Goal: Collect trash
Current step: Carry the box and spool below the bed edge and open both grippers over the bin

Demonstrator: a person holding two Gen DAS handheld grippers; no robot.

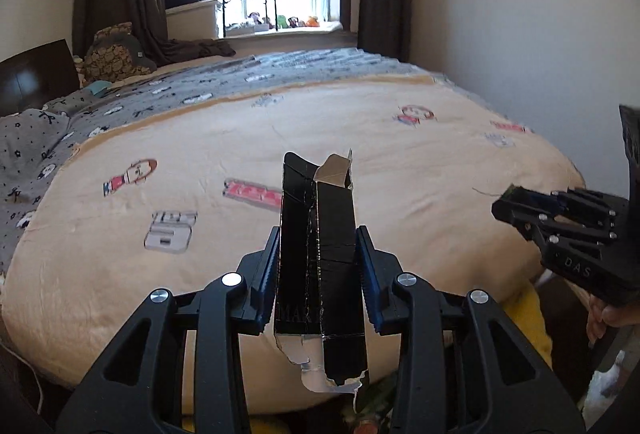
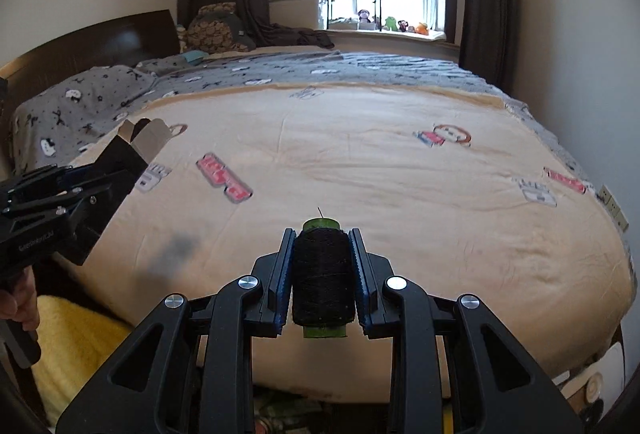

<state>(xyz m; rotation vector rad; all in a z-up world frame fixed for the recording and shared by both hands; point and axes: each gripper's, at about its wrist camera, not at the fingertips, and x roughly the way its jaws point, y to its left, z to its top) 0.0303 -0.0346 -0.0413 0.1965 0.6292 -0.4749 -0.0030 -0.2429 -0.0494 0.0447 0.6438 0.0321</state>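
Observation:
My left gripper (image 1: pixel 318 234) is shut on a torn, flattened black carton (image 1: pixel 320 246) that stands up between its fingers above the foot of the bed. The same carton (image 2: pixel 132 149) shows at the left of the right wrist view, held in the left gripper (image 2: pixel 100 177). My right gripper (image 2: pixel 322 234) is shut on a spool of black thread (image 2: pixel 323 278) with a green core. The right gripper (image 1: pixel 508 201) shows at the right edge of the left wrist view, with a bit of the spool's green end.
A bed with a beige cartoon-print blanket (image 2: pixel 360 173) and a grey quilt (image 2: pixel 280 69) fills both views. A dark headboard (image 2: pixel 100 37) is at the left, a window sill with toys (image 2: pixel 384 23) beyond, a wall (image 1: pixel 520 33) at the right. Something yellow (image 2: pixel 76 338) lies below the bed edge.

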